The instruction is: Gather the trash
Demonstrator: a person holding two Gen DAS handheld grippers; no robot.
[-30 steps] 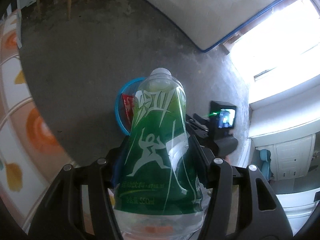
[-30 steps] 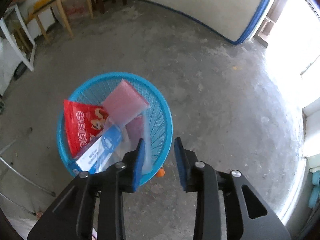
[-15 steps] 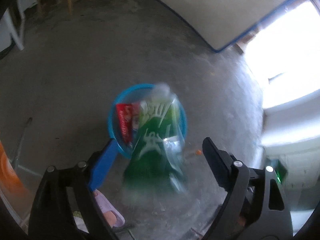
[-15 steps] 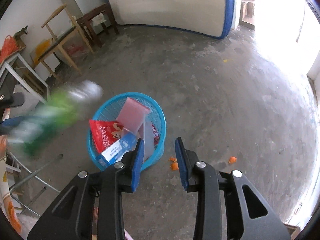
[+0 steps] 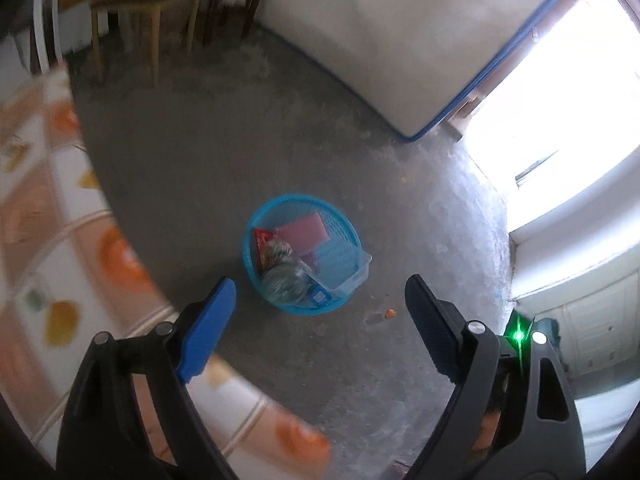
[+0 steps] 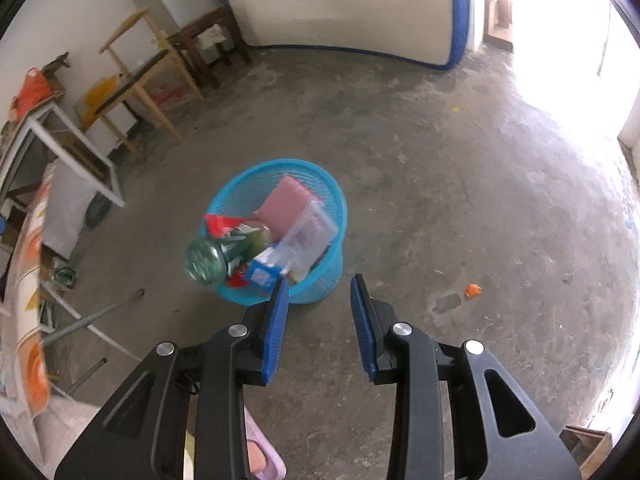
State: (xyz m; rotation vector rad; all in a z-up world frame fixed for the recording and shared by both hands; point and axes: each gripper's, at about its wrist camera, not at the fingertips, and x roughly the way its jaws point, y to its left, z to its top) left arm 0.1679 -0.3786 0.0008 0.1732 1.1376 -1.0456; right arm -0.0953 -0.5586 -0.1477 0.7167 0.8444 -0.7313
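Green bottle (image 6: 224,254) lands bottom-up on the pile in the blue basket (image 6: 334,200) at centre frame, left gripper (image 5: 320,304) spread wide and empty, right gripper (image 6: 318,308) narrow and empty, so next, I reckon, comes hunting another scrap.

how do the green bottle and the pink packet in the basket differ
The green bottle is round and see-through, lying tipped with its base poking out over the blue basket rim. The pink packet is flat, opaque and rectangular, leaning further inside. Both rest among the trash in that basket.
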